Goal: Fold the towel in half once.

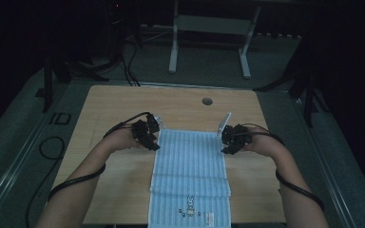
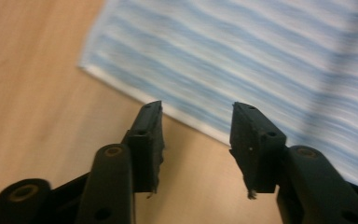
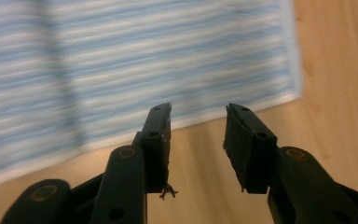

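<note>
A light blue striped towel [image 1: 190, 156] lies on the wooden table [image 1: 119, 102], folded over, with a small bunny print at its near end. My left gripper [image 1: 155, 144] hovers at the towel's far left corner, and my right gripper [image 1: 225, 144] hovers at its far right corner. In the left gripper view the jaws [image 2: 198, 112] stand apart above the towel's [image 2: 242, 56] white hem and hold nothing. The right gripper view likewise has open jaws [image 3: 198, 112] just off the towel's [image 3: 144, 56] edge, with bare wood showing between them.
A round cable hole [image 1: 207, 101] sits near the table's far edge. Beyond the table stands a white desk frame [image 1: 173, 47] on a dark floor. Black cables [image 1: 52, 147] loop on the floor at the left. The towel's near end reaches the table's front edge.
</note>
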`<state>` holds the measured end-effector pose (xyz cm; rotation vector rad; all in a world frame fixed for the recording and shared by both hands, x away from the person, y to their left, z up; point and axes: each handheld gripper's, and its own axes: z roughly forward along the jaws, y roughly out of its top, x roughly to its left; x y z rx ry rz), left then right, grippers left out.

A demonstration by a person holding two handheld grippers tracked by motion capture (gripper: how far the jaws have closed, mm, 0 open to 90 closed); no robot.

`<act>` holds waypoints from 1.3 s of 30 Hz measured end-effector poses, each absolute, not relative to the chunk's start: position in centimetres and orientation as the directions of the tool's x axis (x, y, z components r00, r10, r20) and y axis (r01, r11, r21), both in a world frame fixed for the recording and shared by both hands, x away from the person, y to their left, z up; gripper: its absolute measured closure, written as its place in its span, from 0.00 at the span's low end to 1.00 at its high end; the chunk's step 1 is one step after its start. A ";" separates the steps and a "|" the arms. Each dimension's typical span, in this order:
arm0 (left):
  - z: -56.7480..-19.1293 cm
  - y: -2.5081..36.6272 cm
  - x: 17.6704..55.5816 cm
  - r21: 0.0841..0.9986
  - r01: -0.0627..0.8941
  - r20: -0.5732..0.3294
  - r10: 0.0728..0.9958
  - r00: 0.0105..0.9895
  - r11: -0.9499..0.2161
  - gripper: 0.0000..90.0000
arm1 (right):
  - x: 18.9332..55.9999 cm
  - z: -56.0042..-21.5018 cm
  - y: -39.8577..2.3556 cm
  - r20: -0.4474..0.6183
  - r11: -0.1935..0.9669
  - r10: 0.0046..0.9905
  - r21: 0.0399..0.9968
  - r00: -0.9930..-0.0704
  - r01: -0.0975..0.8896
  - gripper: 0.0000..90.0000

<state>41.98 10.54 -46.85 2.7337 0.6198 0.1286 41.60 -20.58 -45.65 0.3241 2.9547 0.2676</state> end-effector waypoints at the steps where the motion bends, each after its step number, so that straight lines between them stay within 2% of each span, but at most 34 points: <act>1: -47.0 10.3 42.5 0.338 0.407 0.021 0.439 0.898 -0.848 0.60 | 42.3 -46.0 -20.5 -0.130 0.959 0.234 0.193 -0.964 0.207 0.67; 4: -47.5 9.6 44.2 0.333 0.431 0.052 0.473 0.880 -0.839 0.59 | 44.4 -46.9 -20.3 -0.147 0.961 0.228 0.192 -0.962 0.199 0.67; 6: -47.7 9.3 45.5 0.330 0.456 0.077 0.505 0.860 -0.827 0.57 | 45.9 -47.4 -20.3 -0.199 0.962 0.241 0.177 -0.950 0.207 0.68; 11: -48.9 8.7 47.8 0.353 0.459 0.083 0.516 0.853 -0.815 0.57 | 49.0 -49.4 -20.3 -0.185 0.960 0.276 0.107 -0.943 0.260 0.68; 16: -50.3 8.1 49.2 0.341 0.470 0.116 0.532 0.839 -0.814 0.57 | 50.2 -50.6 -19.8 -0.210 0.964 0.263 0.102 -0.942 0.246 0.67; 22: -51.7 7.9 49.9 0.330 0.476 0.107 0.533 0.839 -0.815 0.57 | 50.5 -51.5 -19.6 -0.215 0.963 0.267 0.096 -0.939 0.251 0.65; 27: -52.2 7.7 50.1 0.328 0.474 0.081 0.525 0.847 -0.817 0.57 | 50.6 -51.5 -19.6 -0.168 0.956 0.291 0.093 -0.942 0.279 0.72; 28: -52.2 7.7 50.2 0.329 0.477 0.070 0.525 0.848 -0.815 0.58 | 50.7 -51.5 -19.6 -0.151 0.951 0.306 0.090 -0.940 0.295 0.80; 29: -52.3 7.7 50.1 0.337 0.482 0.051 0.526 0.849 -0.809 0.61 | 50.8 -51.5 -19.6 -0.104 0.946 0.321 0.088 -0.941 0.313 0.89; 30: -52.3 7.8 50.0 0.349 0.481 0.023 0.521 0.853 -0.804 0.67 | 50.7 -51.5 -19.5 -0.101 0.947 0.317 0.084 -0.943 0.310 0.90; 33: -52.5 8.1 49.6 0.375 0.488 -0.045 0.510 0.859 -0.788 0.92 | 50.5 -51.5 -19.4 -0.059 0.945 0.324 0.069 -0.944 0.320 0.93; 37: -52.3 7.7 49.2 0.356 0.458 0.004 0.492 0.871 -0.814 0.97 | 50.4 -51.4 -19.4 -0.043 0.941 0.336 0.039 -0.941 0.335 0.94; 39: -52.1 7.6 49.1 0.354 0.455 0.039 0.499 0.866 -0.817 0.97 | 50.3 -51.1 -19.5 -0.074 0.940 0.342 0.050 -0.937 0.339 0.94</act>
